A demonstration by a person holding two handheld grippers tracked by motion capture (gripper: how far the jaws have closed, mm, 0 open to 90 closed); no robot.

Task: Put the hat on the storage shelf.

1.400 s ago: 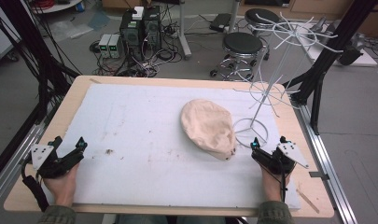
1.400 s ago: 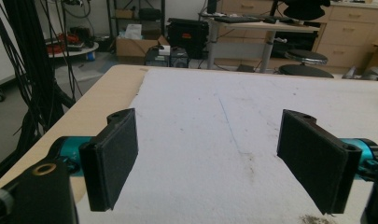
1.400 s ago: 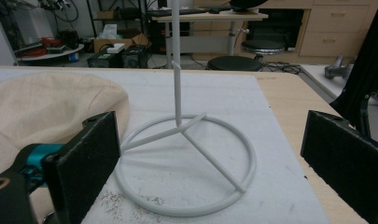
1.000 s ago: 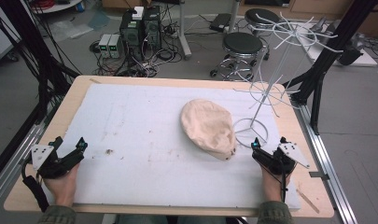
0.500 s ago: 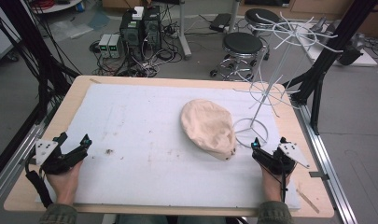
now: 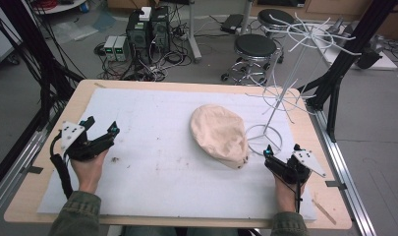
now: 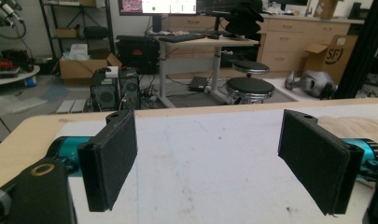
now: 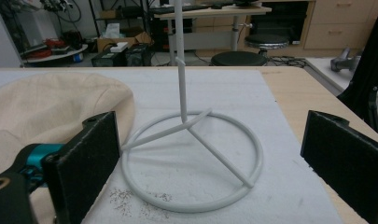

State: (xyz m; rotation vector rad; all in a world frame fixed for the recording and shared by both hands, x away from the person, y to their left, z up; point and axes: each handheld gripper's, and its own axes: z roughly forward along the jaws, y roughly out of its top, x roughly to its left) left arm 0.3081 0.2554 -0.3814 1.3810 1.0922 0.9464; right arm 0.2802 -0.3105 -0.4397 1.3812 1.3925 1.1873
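The cream cap [image 6: 219, 134] lies flat on the white mat [image 6: 152, 147] right of the desk's middle, nothing gripping it; in the right gripper view it [image 8: 51, 109] spreads just beyond the left jaw.

Nearest, at the mat's near right, the right hand-held gripper [image 6: 281, 155] sits low with its jaws spread wide and empty, just near of the cap's near edge and the stand's base. Seen along its jaws [image 8: 210, 154], the round ring foot of the white wire stand [image 8: 191, 158] lies between the two pads, untouched, with a few dark crumbs [image 8: 126, 198] on the mat by the ring.

At the near left, the left hand-held gripper [image 6: 99, 129] is also wide open and empty, well apart from the cap; its own view [image 7: 214, 161] shows bare mat between the pads.

Farther off, the wire stand [image 6: 285, 83] rises just right of the cap, its arms fanning out above the desk [image 6: 83, 98].
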